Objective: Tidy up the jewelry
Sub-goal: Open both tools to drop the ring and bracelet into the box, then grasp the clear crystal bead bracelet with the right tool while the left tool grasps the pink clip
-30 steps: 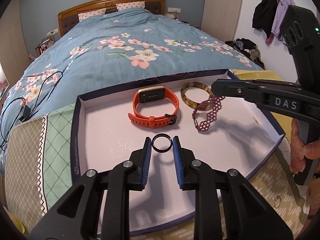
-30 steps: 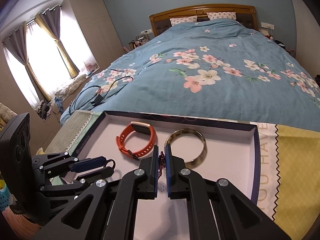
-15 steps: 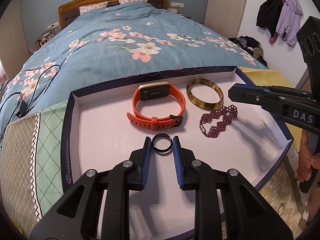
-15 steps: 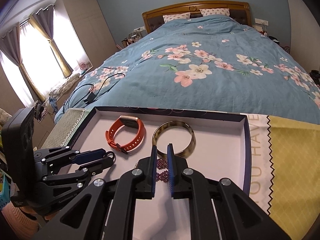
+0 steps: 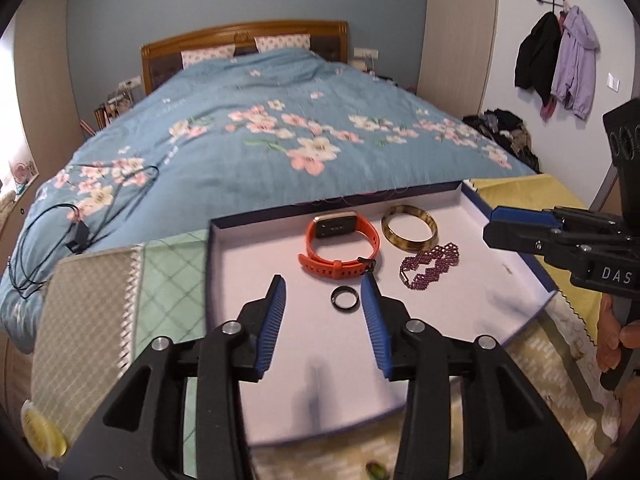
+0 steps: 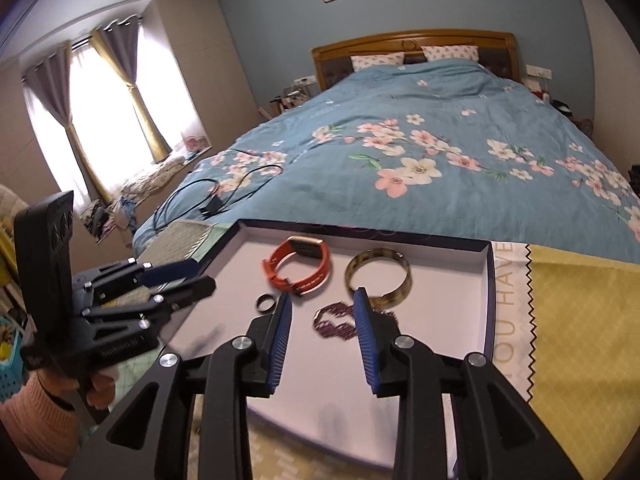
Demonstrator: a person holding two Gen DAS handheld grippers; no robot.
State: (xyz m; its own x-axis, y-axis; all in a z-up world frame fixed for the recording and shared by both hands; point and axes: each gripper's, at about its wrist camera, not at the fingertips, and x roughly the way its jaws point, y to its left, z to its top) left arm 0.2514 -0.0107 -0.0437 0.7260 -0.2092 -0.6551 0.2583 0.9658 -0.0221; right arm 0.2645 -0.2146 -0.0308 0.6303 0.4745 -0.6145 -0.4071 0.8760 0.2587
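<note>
A shallow white tray with dark blue walls (image 5: 224,272) (image 6: 489,280) lies at the foot of the bed. In it lie an orange watch (image 5: 340,250) (image 6: 298,266), a tortoiseshell bangle (image 5: 409,232) (image 6: 378,280), a purple beaded bracelet (image 5: 430,266) (image 6: 334,322) and a small black ring (image 5: 345,299) (image 6: 265,302). My left gripper (image 5: 324,286) is open and empty, raised above the tray with the ring lying between its fingers. My right gripper (image 6: 320,300) is open and empty above the beaded bracelet.
The tray rests on a patterned cloth, green at left (image 5: 168,276) and yellow at right (image 6: 580,320). A bed with a blue floral quilt (image 5: 280,132) lies beyond, with a black cable (image 5: 60,236) on it. A small item (image 5: 376,470) lies on the cloth near the tray's front edge.
Both grippers have opened wide and pulled back and up from the tray. The ring and the beaded bracelet now lie free on the tray floor.
</note>
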